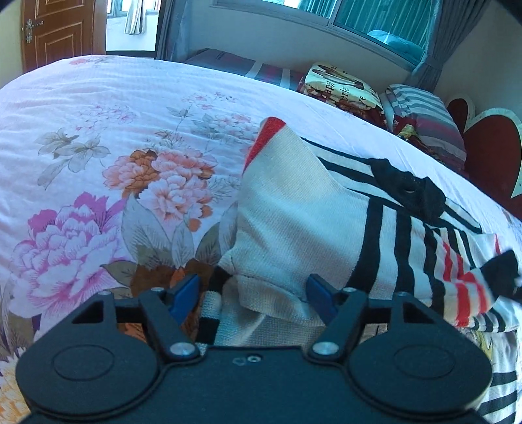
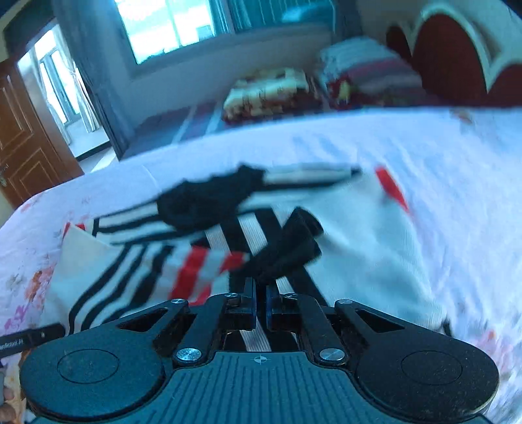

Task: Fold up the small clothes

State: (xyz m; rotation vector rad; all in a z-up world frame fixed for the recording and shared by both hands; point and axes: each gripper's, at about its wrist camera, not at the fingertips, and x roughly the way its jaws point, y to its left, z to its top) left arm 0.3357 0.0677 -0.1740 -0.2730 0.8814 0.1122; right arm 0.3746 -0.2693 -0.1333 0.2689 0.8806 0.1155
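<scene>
A small cream knit sweater (image 1: 293,208) with black and red stripes and a red cuff (image 1: 266,133) lies rumpled on the bed. My left gripper (image 1: 252,292) is open and hangs low over its near edge. A fold of cream cloth bulges between the blue pads (image 1: 186,290), which stand wide apart. In the blurred right wrist view, the sweater (image 2: 359,248) spreads out ahead. My right gripper (image 2: 260,287) is shut, with a black bunched piece of the sweater's trim (image 2: 287,248) pinched at its tips.
The bed wears a white sheet with pink and orange flowers (image 1: 130,182). Folded blankets and striped pillows (image 1: 421,114) are stacked at the far side under the window, next to a red headboard (image 1: 489,156). A brown door (image 1: 62,29) stands at far left.
</scene>
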